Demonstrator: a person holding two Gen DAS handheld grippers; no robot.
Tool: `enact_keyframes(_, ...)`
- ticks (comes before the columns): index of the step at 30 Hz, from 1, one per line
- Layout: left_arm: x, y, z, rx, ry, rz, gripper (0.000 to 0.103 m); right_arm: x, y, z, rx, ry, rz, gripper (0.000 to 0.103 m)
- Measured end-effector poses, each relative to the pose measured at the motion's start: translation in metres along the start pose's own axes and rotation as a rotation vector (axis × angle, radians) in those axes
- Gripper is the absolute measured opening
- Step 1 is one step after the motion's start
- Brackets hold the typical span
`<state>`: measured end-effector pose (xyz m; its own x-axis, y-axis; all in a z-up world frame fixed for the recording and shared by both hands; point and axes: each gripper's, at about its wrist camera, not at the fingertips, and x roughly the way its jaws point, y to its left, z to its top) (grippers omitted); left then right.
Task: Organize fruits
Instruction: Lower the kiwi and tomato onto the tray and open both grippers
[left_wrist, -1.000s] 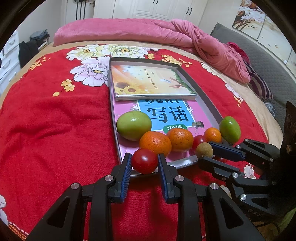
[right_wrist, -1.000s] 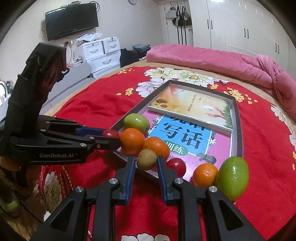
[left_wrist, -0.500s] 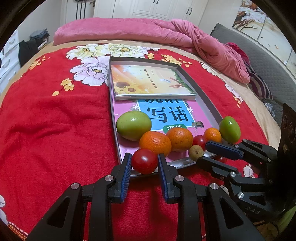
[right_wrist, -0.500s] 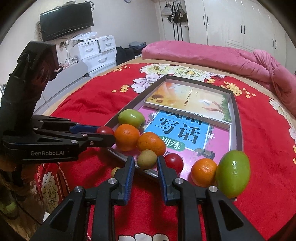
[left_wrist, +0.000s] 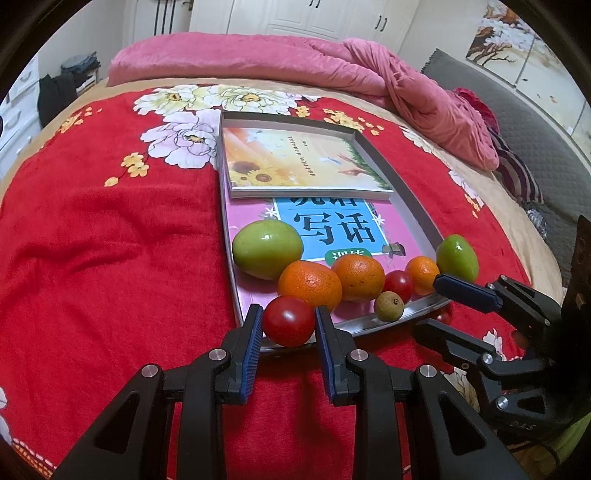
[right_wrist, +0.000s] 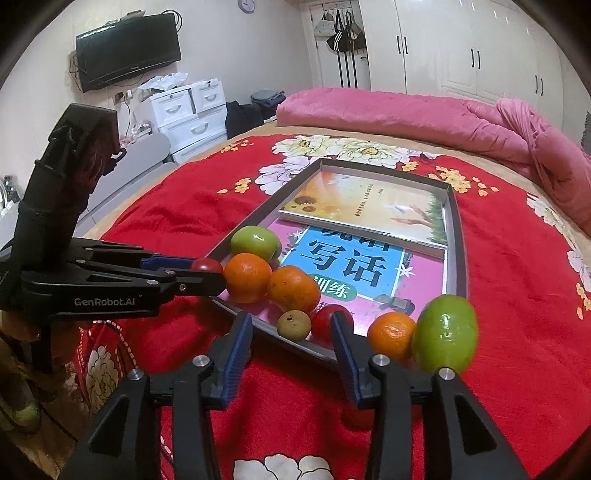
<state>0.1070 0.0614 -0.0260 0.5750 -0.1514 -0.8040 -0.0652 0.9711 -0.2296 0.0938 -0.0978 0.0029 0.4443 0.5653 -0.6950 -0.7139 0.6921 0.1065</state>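
the left gripper (left_wrist: 288, 325) is clamped on a red tomato (left_wrist: 288, 321), both blue pads pressed to its sides, right at the near rim of the metal tray (left_wrist: 421, 221) on the red floral bedspread (left_wrist: 110, 258). the right gripper (right_wrist: 293, 334) has just been opening; its jaws stand apart and the small brownish fruit (right_wrist: 293, 324) sits free between them on the tray's near edge, touching neither pad.

along the tray's near end lie a green fruit (left_wrist: 267, 248), two oranges touching each other (left_wrist: 309, 285) (left_wrist: 357, 277), a second red tomato (left_wrist: 398, 285) and a smaller orange (left_wrist: 423, 269). another green fruit (left_wrist: 457, 257) sits at the tray's near right corner (whether inside or just off the rim i cannot tell). farther back in the tray a sunflower-cover book (left_wrist: 299, 162) overlaps a pink and blue book (left_wrist: 332, 225). a pink quilt (left_wrist: 258, 59) is bunched along the far side of the bed
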Motion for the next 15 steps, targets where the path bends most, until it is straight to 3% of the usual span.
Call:
enact_keyframes(5,-0.0007,0.0021,0.0005,-0.011,0.002,-0.011,0.030,-0.0053,-0.0005,-0.0001,0.001,-0.012,-0.006,0.052)
enact_keyframes(15,-0.0050,0.0005,0.0005,-0.016,-0.002,-0.030,0.040,-0.0097,-0.0022,0.0000,0.007,-0.018,-0.013,0.052)
